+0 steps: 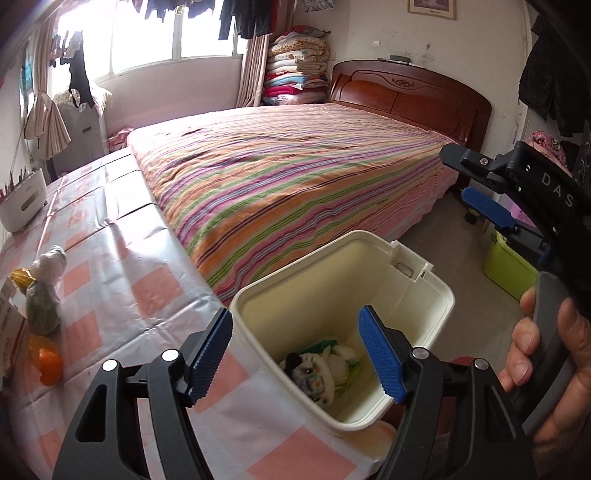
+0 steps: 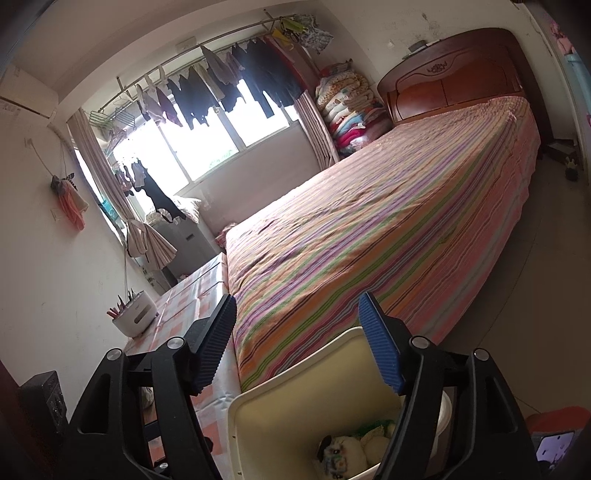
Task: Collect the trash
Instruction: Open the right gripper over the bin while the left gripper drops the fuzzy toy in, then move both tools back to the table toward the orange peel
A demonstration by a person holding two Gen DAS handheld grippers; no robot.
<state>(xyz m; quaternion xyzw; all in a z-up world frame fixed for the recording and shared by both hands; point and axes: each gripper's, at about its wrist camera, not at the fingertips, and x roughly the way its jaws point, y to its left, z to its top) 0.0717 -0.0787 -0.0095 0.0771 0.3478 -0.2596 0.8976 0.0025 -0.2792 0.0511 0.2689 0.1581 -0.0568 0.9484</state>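
Hovering over the bin (image 1: 424, 295), left gripper (image 1: 295, 354) has fingers spread, empty. Right gripper (image 2: 297, 343) is also spread and empty, above the bin's rim. Crumpled trash (image 1: 325, 369) lies at the bin's bottom. More wrappers (image 1: 42, 295) sit on the checkered table (image 1: 147, 288), beside the striped bed (image 1: 295, 177).

A large bed (image 1: 295, 162) with a striped cover fills the middle of the frame, its wooden headboard (image 1: 410, 88) at the upper right. Bright daylight enters the window (image 1: 147, 33) at the upper left, where dark clothes (image 2: 221, 88) hang. Folded blankets (image 1: 297, 70) are stacked in the corner.
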